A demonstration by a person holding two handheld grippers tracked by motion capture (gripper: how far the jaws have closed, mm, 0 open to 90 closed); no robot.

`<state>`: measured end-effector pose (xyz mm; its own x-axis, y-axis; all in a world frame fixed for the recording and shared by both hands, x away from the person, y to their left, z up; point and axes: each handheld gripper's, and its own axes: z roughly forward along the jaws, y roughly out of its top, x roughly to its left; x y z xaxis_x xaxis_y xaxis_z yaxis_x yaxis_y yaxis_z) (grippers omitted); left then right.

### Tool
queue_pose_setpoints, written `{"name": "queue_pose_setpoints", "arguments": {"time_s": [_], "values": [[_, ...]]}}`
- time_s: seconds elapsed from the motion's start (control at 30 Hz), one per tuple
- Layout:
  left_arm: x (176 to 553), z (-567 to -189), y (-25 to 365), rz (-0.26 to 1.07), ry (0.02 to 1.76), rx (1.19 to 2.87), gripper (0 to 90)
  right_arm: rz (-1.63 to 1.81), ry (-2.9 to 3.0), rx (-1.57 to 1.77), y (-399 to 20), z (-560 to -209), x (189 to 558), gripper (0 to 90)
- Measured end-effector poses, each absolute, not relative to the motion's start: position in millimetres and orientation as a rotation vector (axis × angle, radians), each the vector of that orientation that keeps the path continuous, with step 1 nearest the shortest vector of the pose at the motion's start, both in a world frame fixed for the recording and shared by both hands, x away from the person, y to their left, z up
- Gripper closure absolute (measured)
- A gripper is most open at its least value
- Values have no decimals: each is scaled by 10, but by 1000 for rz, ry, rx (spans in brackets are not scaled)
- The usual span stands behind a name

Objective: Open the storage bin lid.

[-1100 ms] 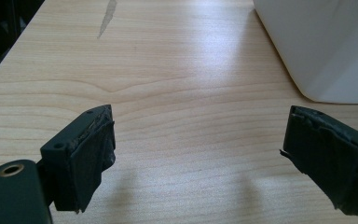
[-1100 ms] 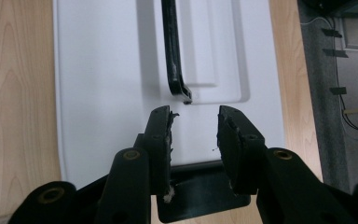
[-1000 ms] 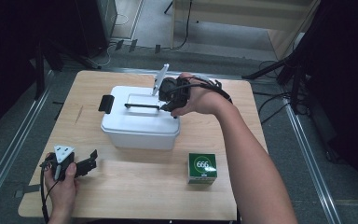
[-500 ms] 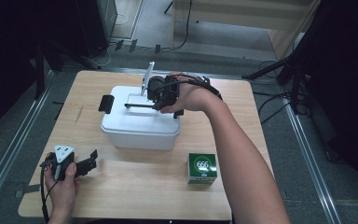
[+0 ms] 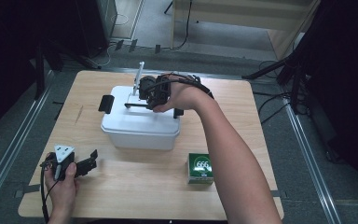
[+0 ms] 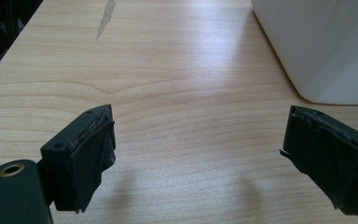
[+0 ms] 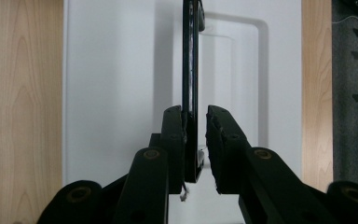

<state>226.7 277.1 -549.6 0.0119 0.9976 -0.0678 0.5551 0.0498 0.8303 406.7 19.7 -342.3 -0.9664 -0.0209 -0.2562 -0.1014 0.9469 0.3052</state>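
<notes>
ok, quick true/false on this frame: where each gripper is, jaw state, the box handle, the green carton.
1. The right gripper has the black handle of the white lidded box between its jaws. True; the left pad touches the handle, with a slim gap on the other side.
2. The left gripper is shut on the box. False; its jaws stand wide open over bare table, beside the box's corner.
3. The green carton sits on the box lid. False; it stands on the table, in front of the box.
4. The handle is lifted upright off the lid. True, seen edge-on in the right gripper view.
5. The box has a black latch at its left end. True.
</notes>
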Motion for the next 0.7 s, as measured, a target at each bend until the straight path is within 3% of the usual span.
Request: {"name": "queue_pose_setpoints", "arguments": {"time_s": [0.7], "values": [[2263,-5498,2769,803,1626,1586,97,457,2827,-83,374,-3499,4114,849]]}}
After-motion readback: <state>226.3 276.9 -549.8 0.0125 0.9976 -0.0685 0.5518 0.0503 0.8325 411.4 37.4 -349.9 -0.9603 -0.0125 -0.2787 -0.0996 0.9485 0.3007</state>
